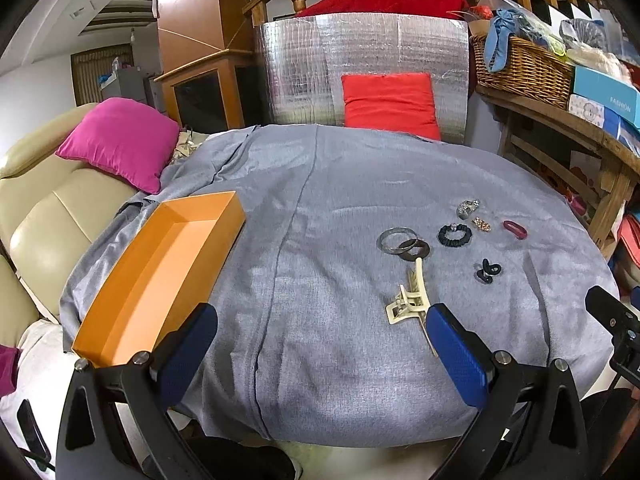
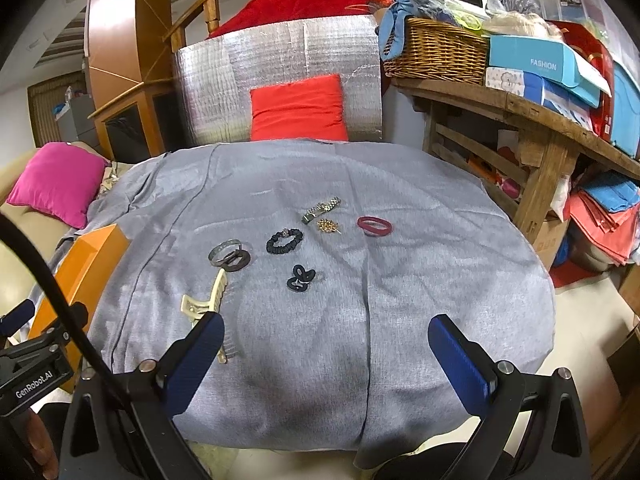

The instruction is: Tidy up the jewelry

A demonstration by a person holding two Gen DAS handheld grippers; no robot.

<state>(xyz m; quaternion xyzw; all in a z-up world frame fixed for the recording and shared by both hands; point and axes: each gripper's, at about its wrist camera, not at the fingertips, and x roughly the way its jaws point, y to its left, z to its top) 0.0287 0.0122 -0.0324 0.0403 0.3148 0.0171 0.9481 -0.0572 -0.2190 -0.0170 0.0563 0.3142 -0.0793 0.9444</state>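
Orange box (image 1: 160, 276) is set at left, open-topped, apparently as receptacle. Left gripper (image 1: 320, 344) and right gripper (image 2: 326, 346) are held wide apart, nothing gripped. Jewelry approx 8 pcs, e.g. cream claw clip (image 1: 412, 300), is laid right of box, unsorted.

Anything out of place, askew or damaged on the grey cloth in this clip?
Nothing damaged or spilled. Two round bangles, silver and dark, overlap, and every accessory still lies loose on the wrinkled grey cloth while the orange cardboard box sits empty.
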